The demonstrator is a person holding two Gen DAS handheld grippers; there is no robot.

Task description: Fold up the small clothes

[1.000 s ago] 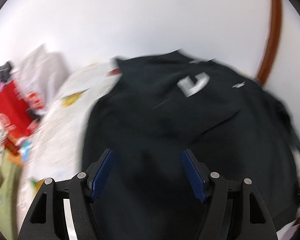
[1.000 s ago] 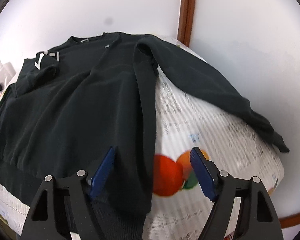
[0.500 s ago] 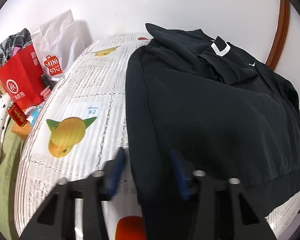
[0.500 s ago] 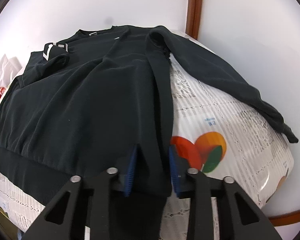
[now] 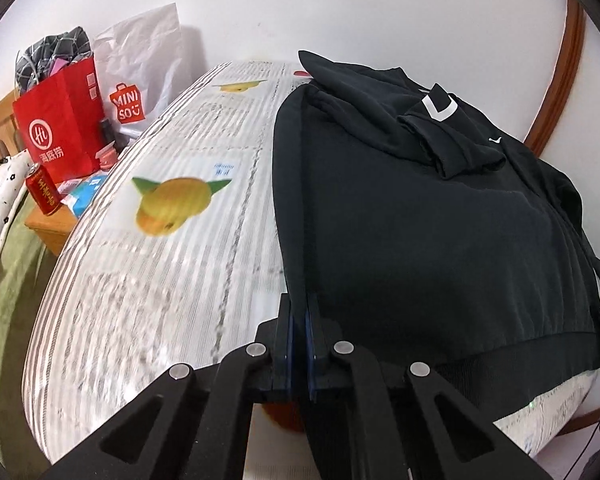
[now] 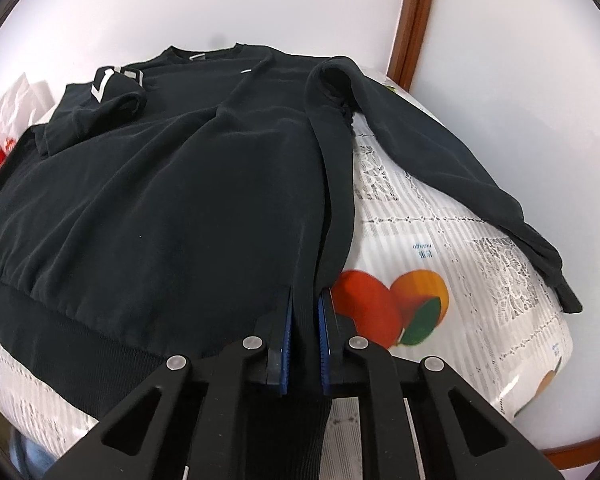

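A black long-sleeved sweatshirt (image 5: 420, 232) lies front up on a table covered by a white fruit-print cloth (image 5: 172, 248). One sleeve with a white mark (image 5: 440, 108) is folded across the chest. The other sleeve (image 6: 440, 160) lies stretched out to the right over the cloth. My left gripper (image 5: 299, 304) is shut on the sweatshirt's left side edge near the hem. My right gripper (image 6: 305, 300) is shut on the sweatshirt's (image 6: 180, 200) right side edge near the hem.
Left of the table, a red paper bag (image 5: 60, 120), a white shopping bag (image 5: 140, 68) and a red can (image 5: 42, 194) stand on a low wooden stand. A white wall with brown trim (image 6: 414, 20) runs behind the table.
Both grippers have come down to the sweatshirt's side edges near the hem and closed on the fabric; a second ago both were open above it.
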